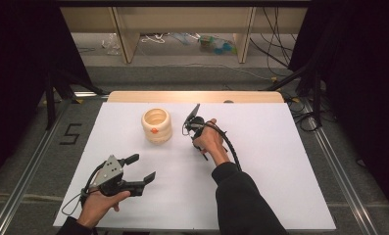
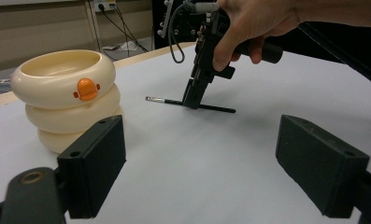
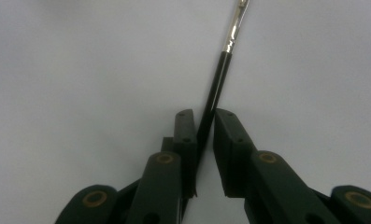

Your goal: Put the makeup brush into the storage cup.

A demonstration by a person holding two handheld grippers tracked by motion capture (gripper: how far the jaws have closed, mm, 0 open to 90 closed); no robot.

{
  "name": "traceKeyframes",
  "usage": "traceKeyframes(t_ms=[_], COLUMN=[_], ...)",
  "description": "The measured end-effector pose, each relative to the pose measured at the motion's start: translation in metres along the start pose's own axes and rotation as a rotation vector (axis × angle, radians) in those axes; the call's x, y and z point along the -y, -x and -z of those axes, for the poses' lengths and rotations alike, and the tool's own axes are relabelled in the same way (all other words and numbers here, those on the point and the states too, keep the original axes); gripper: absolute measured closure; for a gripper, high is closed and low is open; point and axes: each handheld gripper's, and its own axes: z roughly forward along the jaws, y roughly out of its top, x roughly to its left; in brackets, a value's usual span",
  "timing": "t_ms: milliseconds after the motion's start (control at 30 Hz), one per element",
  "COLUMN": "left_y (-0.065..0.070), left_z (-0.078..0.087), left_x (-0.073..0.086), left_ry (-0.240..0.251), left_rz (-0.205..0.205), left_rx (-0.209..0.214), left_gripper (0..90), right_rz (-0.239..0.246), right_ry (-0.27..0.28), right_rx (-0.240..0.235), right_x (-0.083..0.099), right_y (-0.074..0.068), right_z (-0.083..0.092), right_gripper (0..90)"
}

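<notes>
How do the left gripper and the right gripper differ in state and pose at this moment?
The left gripper has its jaws wide apart with nothing between them; the right gripper has its jaws closed around a thin black brush lying on the white table. The left gripper is held roughly level, while the right gripper points down at the table. Both are black, two-jawed and hand-held.
</notes>
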Motion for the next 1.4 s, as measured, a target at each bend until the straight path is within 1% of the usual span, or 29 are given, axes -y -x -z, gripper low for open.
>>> traceKeyframes(t_ms=[133,167,233,267,333,467,533,600,767,867,967,1033,1100,1167,1200,1233,1267,1300,1333,1367,1400], left_y=[0.0,0.0,0.0,0.0,0.0,0.0,0.0,0.0,0.0,0.0,0.0,-0.001,-0.001,-0.001,-0.001,-0.001,-0.001,-0.001,0.0,0.0,0.0], left_z=[0.0,0.0,0.0,0.0,0.0,0.0,0.0,0.0,0.0,0.0,0.0,0.0,0.0,0.0,0.0,0.0,0.0,0.0,-0.001,-0.001,0.0], left_x=[0.0,0.0,0.0,0.0,0.0,0.0,0.0,0.0,0.0,0.0,0.0,0.0,0.0,0.0,0.0,0.0,0.0,0.0,0.0,0.0,0.0], left_ry=[0.0,0.0,0.001,0.0,0.008,0.008,0.008,-0.001,0.007,0.002,0.001,0.002,0.002,0.003,0.003,0.003,0.002,0.002,0.002,0.001,0.0], left_rz=[0.0,0.0,-0.001,0.001,0.004,0.001,0.003,-0.001,0.004,0.002,-0.002,-0.002,0.004,0.001,0.002,0.0,-0.001,0.0,-0.001,-0.001,-0.002], left_rx=[0.0,0.0,0.0,0.0,0.005,0.005,0.004,-0.001,0.003,-0.001,0.001,0.0,-0.001,0.0,0.0,0.0,0.001,0.0,0.0,0.0,0.0], left_gripper=[16.2,16.2,16.2,16.2,16.2,16.2,16.2,16.2,16.2,16.2,16.2,16.2,16.2,16.2,16.2,16.1,16.2,16.2,16.2,16.2,16.2], right_rz=[0.008,0.012,0.004,0.019,0.022,0.022,0.038,0.038,0.024,0.025,0.04,0.041,0.033,0.044,0.034,0.051,0.043,0.046,0.03,0.028,0.042], right_ry=[-0.008,-0.017,-0.031,-0.025,-0.025,-0.026,-0.022,-0.022,-0.038,-0.038,-0.042,-0.041,-0.052,-0.039,-0.033,-0.018,-0.007,0.007,0.005,0.019,0.046], right_rx=[0.009,0.011,0.011,0.017,0.018,0.018,0.021,0.02,0.018,0.019,0.018,0.015,0.012,0.008,0.008,0.009,0.002,-0.005,-0.008,-0.009,-0.006], right_x=[-0.002,-0.003,-0.004,-0.004,-0.004,-0.004,-0.004,-0.004,-0.005,-0.005,-0.006,-0.006,-0.006,-0.005,-0.005,-0.004,-0.004,-0.003,-0.003,-0.002,-0.001], right_y=[-0.001,-0.001,-0.004,-0.003,-0.003,-0.004,-0.003,-0.003,-0.004,-0.005,-0.004,-0.004,-0.004,-0.002,-0.001,0.002,0.002,0.004,0.004,0.006,0.009], right_z=[0.0,0.0,0.0,-0.001,-0.001,-0.001,-0.001,-0.001,0.0,0.0,0.0,0.0,0.001,0.002,0.004,0.005,0.007,0.01,0.012,0.016,0.017], right_gripper=[81.4,82.3,84.0,84.8,85.2,85.3,85.3,85.3,85.4,85.4,85.4,85.4,85.4,85.4,85.4,85.4,85.4,85.4,85.4,85.4,85.4])
